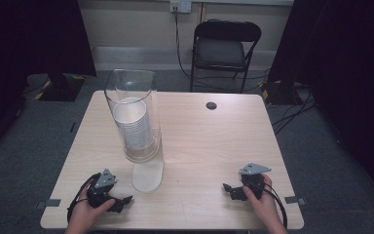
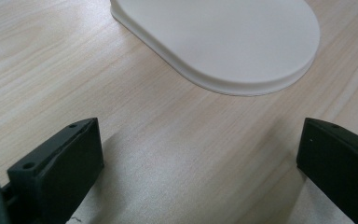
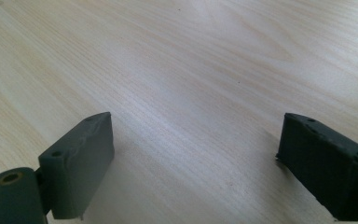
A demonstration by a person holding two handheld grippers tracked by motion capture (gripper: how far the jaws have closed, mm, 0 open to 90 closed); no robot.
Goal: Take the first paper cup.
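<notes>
A tall clear cylinder [image 1: 134, 105] stands on the left half of the wooden table [image 1: 214, 146] and holds a stack of white paper cups [image 1: 132, 124]. Its flat white base [image 1: 147, 176] stretches toward the front edge. That base [image 2: 223, 42] lies just ahead of my left gripper [image 2: 200, 140] in the left gripper view. The left gripper [image 1: 121, 201] rests at the front left, open, with nothing between its fingers. At the front right my right gripper [image 1: 229, 189] is open too. In the right gripper view, bare wood lies under my right gripper [image 3: 196, 135].
A small dark round grommet [image 1: 211, 105] sits in the tabletop at the back. A black folding chair [image 1: 226, 46] stands behind the table. Grey tape marks [image 1: 52, 202] stick to the front corners. Dark curtains hang on both sides.
</notes>
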